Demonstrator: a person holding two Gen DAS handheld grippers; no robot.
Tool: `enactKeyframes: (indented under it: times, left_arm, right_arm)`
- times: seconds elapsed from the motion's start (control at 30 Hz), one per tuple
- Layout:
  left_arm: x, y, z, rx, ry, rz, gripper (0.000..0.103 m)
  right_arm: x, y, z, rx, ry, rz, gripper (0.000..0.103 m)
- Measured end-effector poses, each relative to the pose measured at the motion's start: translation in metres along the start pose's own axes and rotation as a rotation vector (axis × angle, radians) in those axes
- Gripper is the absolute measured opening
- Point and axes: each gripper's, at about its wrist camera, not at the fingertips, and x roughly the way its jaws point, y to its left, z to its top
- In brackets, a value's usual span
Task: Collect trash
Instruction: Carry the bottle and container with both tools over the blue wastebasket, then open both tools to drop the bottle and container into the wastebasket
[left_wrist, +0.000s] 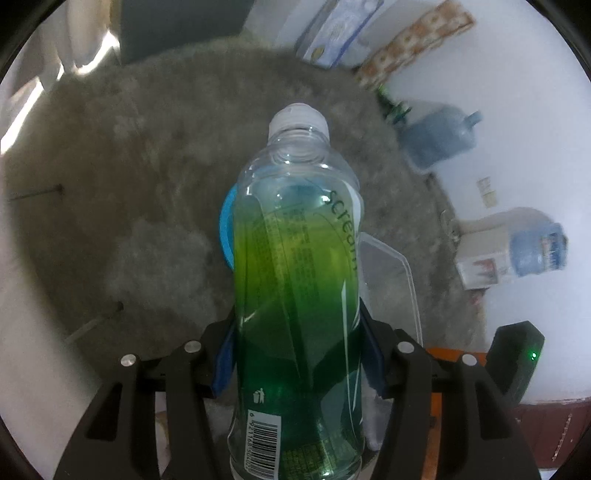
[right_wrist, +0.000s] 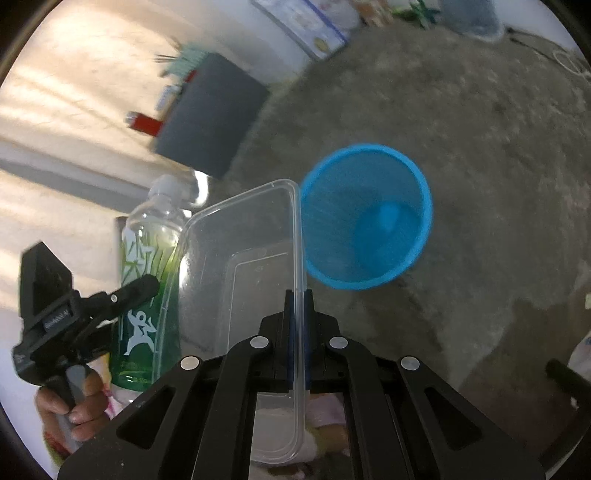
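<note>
My left gripper (left_wrist: 297, 332) is shut on a clear plastic bottle (left_wrist: 295, 277) with a green label and a white cap, held cap-forward. The right wrist view shows that bottle (right_wrist: 151, 258) at the left, clamped by the left gripper (right_wrist: 140, 288) in a person's hand (right_wrist: 85, 402). My right gripper (right_wrist: 298, 306) is shut on the rim of an empty clear plastic food container (right_wrist: 240, 258). A blue mesh waste basket (right_wrist: 369, 221) stands on the rug just beyond the container, open side up. In the left wrist view the basket (left_wrist: 225, 229) peeks out behind the bottle, and the container (left_wrist: 391, 269) lies to its right.
A grey shaggy rug (right_wrist: 480, 129) covers the floor. A dark box (right_wrist: 210, 118) stands at the rug's far edge. Blue water jugs (left_wrist: 439, 140) (left_wrist: 535, 247) stand by the white wall. A clear storage bin (left_wrist: 332, 33) and a patterned cushion (left_wrist: 413, 40) lie farther off.
</note>
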Motion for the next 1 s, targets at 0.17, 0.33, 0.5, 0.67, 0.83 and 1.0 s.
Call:
enactKeyframes:
  times: [0.17, 0.33, 0.5, 0.67, 0.83, 1.0]
  left_arm:
    - [0.07, 0.006, 0.029, -0.033, 0.069, 0.096, 0.055]
    - [0.125, 0.014, 0.058, -0.106, 0.13, 0.146, 0.055]
    - [0.151, 0.014, 0.068, -0.098, 0.151, 0.173, 0.055]
    - [0.139, 0.009, 0.061, -0.1, 0.1, 0.134, 0.068]
    - [0.121, 0.003, 0.061, -0.107, 0.066, 0.098, 0.071]
    - [0.097, -0.008, 0.057, -0.095, 0.039, 0.068, 0.071]
  right_arm:
    - [0.032, -0.027, 0.02, 0.035, 0.038, -0.076, 0.002]
    - [0.056, -0.046, 0.032, 0.079, 0.068, -0.125, 0.002]
    - [0.076, -0.053, 0.046, 0.071, 0.069, -0.178, 0.003]
    - [0.092, -0.053, 0.054, 0.044, 0.064, -0.217, 0.017]
    - [0.093, -0.047, 0.053, 0.009, 0.04, -0.224, 0.032]
    - [0.078, -0.039, 0.049, -0.034, -0.007, -0.246, 0.036]
